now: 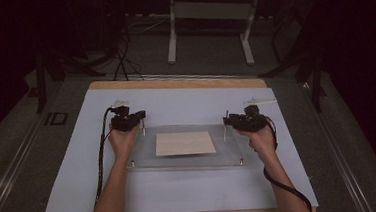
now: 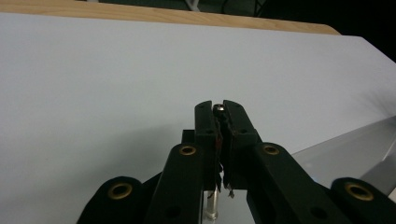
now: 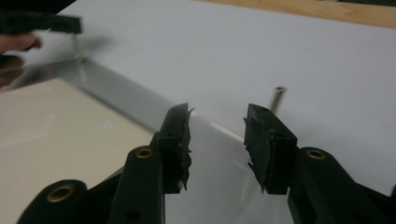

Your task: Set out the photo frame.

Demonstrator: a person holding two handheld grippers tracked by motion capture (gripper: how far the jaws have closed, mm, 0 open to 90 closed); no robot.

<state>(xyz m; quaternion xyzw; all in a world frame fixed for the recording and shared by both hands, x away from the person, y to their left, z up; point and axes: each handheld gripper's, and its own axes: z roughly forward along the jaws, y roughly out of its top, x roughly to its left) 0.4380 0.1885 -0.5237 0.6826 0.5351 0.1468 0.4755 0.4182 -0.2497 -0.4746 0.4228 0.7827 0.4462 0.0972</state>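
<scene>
A clear acrylic plate [image 1: 229, 153] lies on the white sheet, and a beige card [image 1: 185, 143] shows at its middle. My left gripper [image 1: 139, 114] is at the plate's far left corner, shut on an upright metal pin [image 1: 143, 126]. In the left gripper view the jaws [image 2: 219, 112] clamp the pin's top, and its shaft [image 2: 213, 205] hangs below. My right gripper [image 1: 227, 119] is by the far right corner. Its jaws [image 3: 217, 116] stand open with nothing between them; a second upright pin [image 3: 277, 98] stands just beyond the right jaw.
The white sheet [image 1: 182, 196] covers a wooden table [image 1: 174, 83]. Two short screws [image 1: 132, 163] [image 1: 241, 160] mark the plate's near corners. A small pale strip [image 1: 258, 101] lies behind the right gripper. Cables [image 1: 99, 157] trail from both grippers. A desk frame [image 1: 171, 37] stands beyond.
</scene>
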